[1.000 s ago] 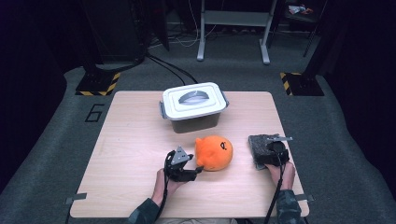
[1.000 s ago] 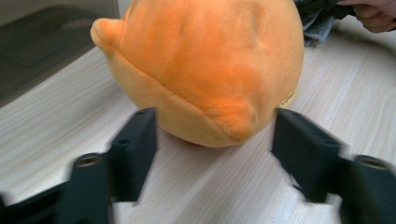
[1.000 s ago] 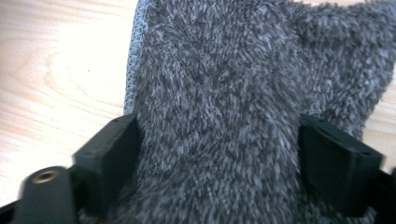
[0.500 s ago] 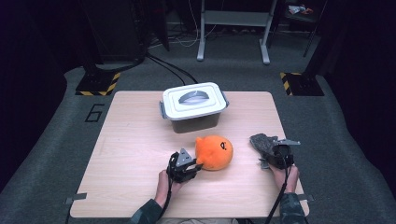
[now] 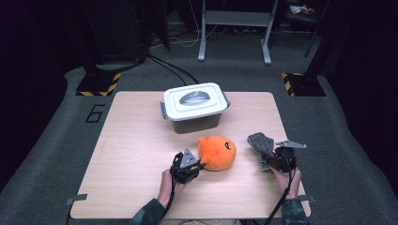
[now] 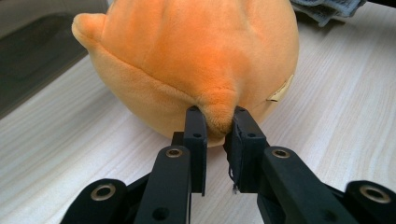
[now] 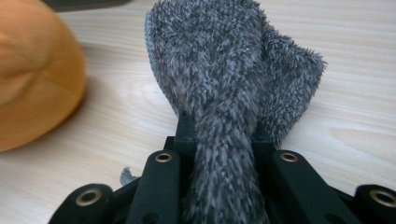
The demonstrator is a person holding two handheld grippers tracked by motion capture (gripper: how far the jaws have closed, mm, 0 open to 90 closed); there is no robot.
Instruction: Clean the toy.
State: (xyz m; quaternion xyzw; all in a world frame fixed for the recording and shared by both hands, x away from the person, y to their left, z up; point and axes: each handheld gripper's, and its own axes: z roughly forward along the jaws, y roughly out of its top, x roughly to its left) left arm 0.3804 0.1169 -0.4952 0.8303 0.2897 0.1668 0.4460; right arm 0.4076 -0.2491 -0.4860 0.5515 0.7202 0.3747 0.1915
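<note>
Left claw (image 6: 215,122): nearly closed, pinching a small fold of plush on the orange soft toy (image 6: 196,60). Toy resting on the bench (image 5: 131,154), near the middle of the front half, between both claws. Grip taken low on a nub of fabric, probably because the round body is too wide to span; enough for a lift or drag.

Right claw (image 7: 219,128): clamped on a grey fuzzy cloth (image 7: 233,60), pile bunched between the jaws and the free end standing up in front. Cloth toward the bench's right edge, raised at its front, just apart from the toy.

White lidded box (image 5: 195,105): at the middle of the far edge, well apart from both items. Lid on, grey handle flat on top, side latches apparently fastened. Contents not visible. Likely destination for toy and cloth; lid not yet removed.
</note>
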